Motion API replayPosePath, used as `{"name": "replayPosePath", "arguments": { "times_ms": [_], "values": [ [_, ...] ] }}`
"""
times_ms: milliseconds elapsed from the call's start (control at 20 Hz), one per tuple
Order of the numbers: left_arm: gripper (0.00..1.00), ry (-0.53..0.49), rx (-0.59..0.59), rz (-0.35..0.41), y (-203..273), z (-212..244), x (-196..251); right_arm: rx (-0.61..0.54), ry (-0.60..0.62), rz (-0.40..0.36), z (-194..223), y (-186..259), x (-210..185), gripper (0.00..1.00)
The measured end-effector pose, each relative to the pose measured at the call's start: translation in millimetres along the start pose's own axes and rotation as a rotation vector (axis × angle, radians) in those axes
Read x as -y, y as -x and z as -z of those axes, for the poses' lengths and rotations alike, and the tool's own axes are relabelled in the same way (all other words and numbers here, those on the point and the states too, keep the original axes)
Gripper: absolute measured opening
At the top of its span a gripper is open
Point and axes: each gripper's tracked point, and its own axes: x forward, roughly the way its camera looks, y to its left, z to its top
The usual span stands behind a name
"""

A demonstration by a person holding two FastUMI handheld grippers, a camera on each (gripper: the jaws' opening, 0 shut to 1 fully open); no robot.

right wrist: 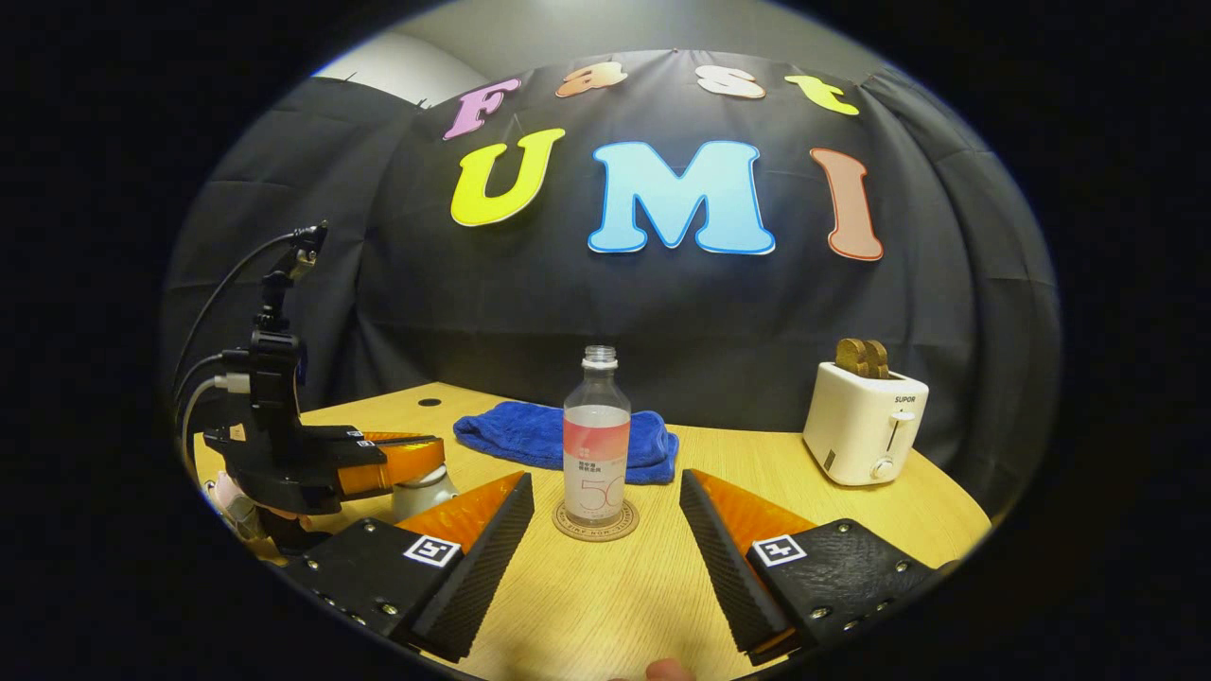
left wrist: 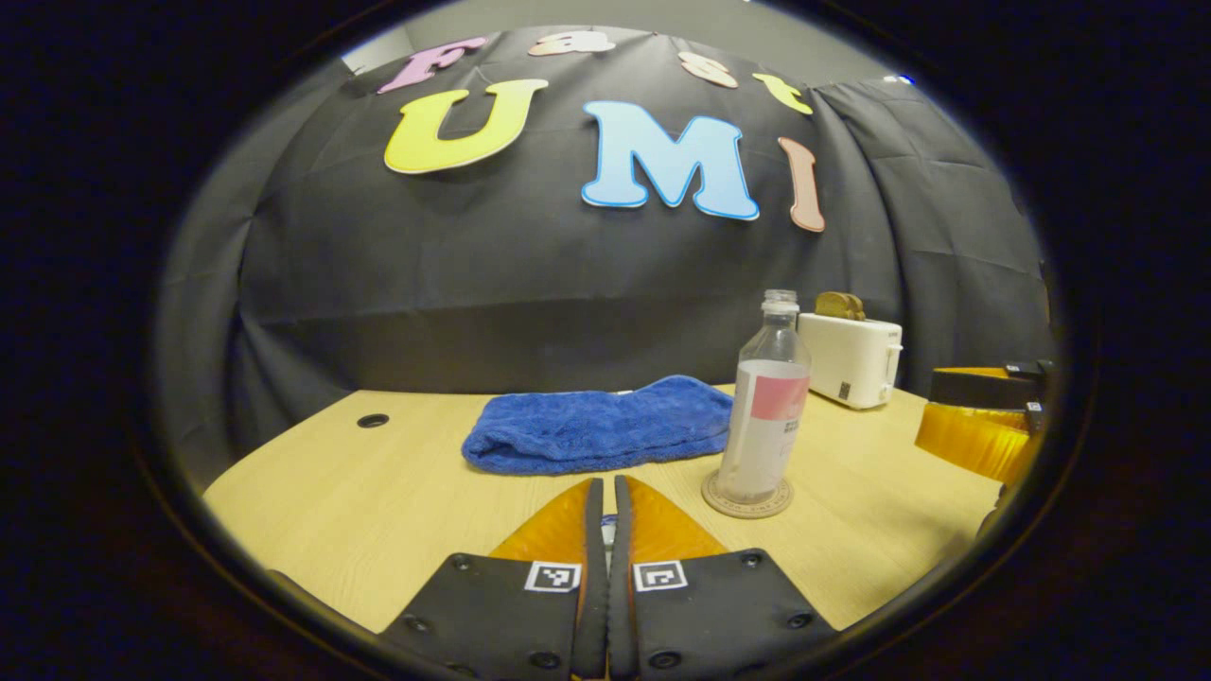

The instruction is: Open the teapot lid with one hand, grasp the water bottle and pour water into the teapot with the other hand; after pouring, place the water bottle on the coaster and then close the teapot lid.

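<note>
Water bottle point(right wrist: 597, 440) stands upright on the round coaster point(right wrist: 596, 521), cap off, approx. mid counter point(right wrist: 605, 605). Teapot point(right wrist: 423, 490) sits left of it, mostly hidden under the left tool point(right wrist: 416, 461). Left tool's fingers are together w/ something small pinched between them; can't tell what. Right tool point(right wrist: 605, 539) has fingers wide apart, just in front of the bottle, not touching. Blue towel point(left wrist: 601, 426) lies behind the bottle. White toaster point(right wrist: 864, 426) stands further right.

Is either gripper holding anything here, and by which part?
Right gripper: open, nothing held. Left gripper: fingers nearly together above the teapot; a grip on its lid cannot be told.
</note>
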Motion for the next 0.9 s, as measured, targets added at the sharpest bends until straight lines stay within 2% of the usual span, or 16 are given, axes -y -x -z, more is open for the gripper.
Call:
{"name": "replayPosePath", "arguments": {
  "times_ms": [300,500,900],
  "values": [
    [0.18,0.011,-0.008,0.010,0.9,2.0,3.6,0.000,-0.012,0.005,0.2,1.3,0.2,0.96],
    [0.21,0.033,-0.001,0.006,9.7,-2.5,1.9,0.004,-0.004,0.023,-0.5,3.6,-1.2,0.97],
    [0.18,0.051,0.057,-0.027,68.9,-23.5,-10.8,0.032,-0.039,0.072,-9.3,15.8,-14.8,0.96]
  ]
}}
